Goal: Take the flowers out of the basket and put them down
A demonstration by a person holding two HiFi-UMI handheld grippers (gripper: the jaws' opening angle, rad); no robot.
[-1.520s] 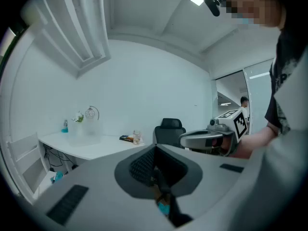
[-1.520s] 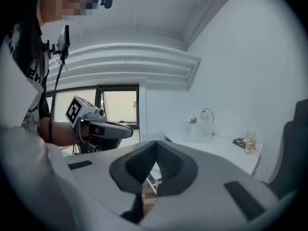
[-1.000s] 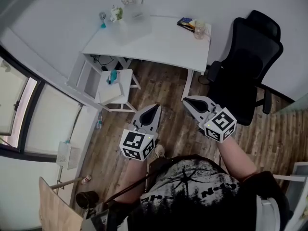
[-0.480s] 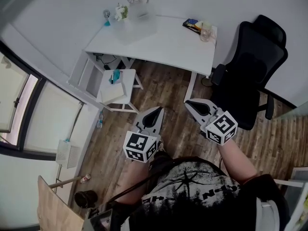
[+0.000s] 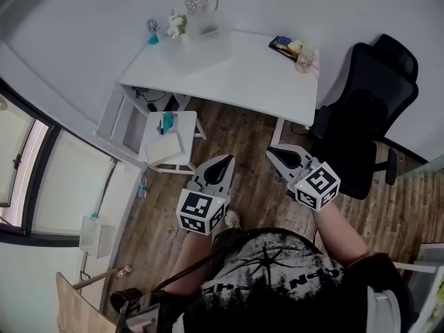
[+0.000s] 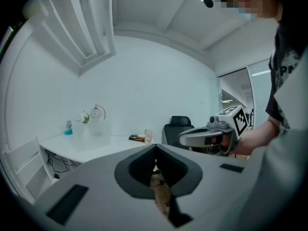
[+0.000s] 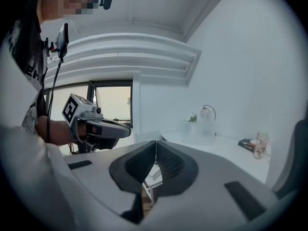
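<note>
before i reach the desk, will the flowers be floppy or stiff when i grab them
Probably light: the flowers are a small white-and-green bunch, much smaller than the translucent basket. Likely soft and crushable, though too small here to tell real from artificial. Standing upright, they may tip once let go.

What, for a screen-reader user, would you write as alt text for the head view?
Seen from above, a person on a wood floor holds a left tool and a right tool, both shut and empty, pointed toward a white desk. White flowers and a translucent container sit at the desk's far edge; a black chair stands to its right.
</note>
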